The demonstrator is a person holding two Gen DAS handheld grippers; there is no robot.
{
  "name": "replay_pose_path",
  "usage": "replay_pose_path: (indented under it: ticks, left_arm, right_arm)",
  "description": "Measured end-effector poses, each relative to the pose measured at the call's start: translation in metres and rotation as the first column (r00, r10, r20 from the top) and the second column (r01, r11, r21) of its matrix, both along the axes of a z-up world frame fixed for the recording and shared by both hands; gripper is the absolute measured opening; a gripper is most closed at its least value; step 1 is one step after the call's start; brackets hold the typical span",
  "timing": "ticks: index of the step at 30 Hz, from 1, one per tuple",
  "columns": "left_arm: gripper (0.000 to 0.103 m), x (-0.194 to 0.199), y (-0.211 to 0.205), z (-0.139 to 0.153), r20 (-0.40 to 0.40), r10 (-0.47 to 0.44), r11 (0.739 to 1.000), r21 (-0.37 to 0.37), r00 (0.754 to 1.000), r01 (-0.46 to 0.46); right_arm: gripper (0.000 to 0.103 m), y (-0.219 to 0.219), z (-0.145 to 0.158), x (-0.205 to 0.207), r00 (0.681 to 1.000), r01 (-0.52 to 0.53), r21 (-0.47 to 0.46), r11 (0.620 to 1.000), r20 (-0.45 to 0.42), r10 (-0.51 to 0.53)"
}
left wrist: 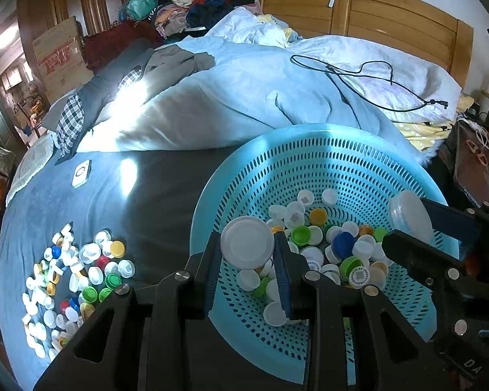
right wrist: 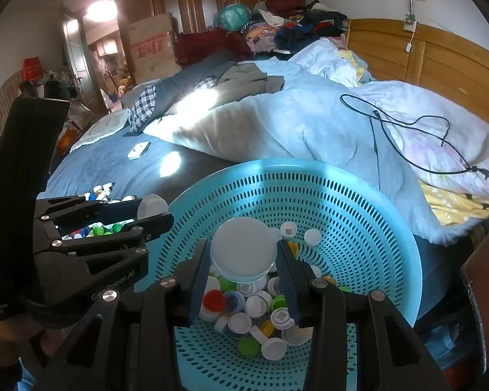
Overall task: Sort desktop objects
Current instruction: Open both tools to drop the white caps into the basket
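Clamped in the left gripper (left wrist: 247, 249) was a round white lid (left wrist: 247, 241), flat and matte, over the blue perforated basket (left wrist: 309, 163). At three o'clock, the right gripper (right wrist: 244, 255) pinched a larger white ribbed lid (right wrist: 243, 247) above mixed caps (right wrist: 254, 312).

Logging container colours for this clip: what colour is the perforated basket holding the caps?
Light turquoise blue basket, clearest in the right wrist view.
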State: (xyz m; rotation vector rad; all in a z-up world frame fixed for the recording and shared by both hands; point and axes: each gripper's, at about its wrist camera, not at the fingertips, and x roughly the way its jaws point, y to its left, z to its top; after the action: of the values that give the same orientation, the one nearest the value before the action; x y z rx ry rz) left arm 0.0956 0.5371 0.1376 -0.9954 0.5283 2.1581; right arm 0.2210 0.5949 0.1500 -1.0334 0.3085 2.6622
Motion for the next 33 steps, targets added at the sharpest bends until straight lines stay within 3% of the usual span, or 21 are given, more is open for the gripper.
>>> replay_pose_path:
  ticks: [33]
  left_arm:
    - [0.027, 0.0018, 0.003, -0.0026, 0.001, -0.014, 1.0, -0.006, 1.0, 0.014]
  right_arm:
    - [0.044, -0.0003, -0.0078, -0.0031, 1.0, -0.004, -0.003, 1.0, 0.005, 0.004]
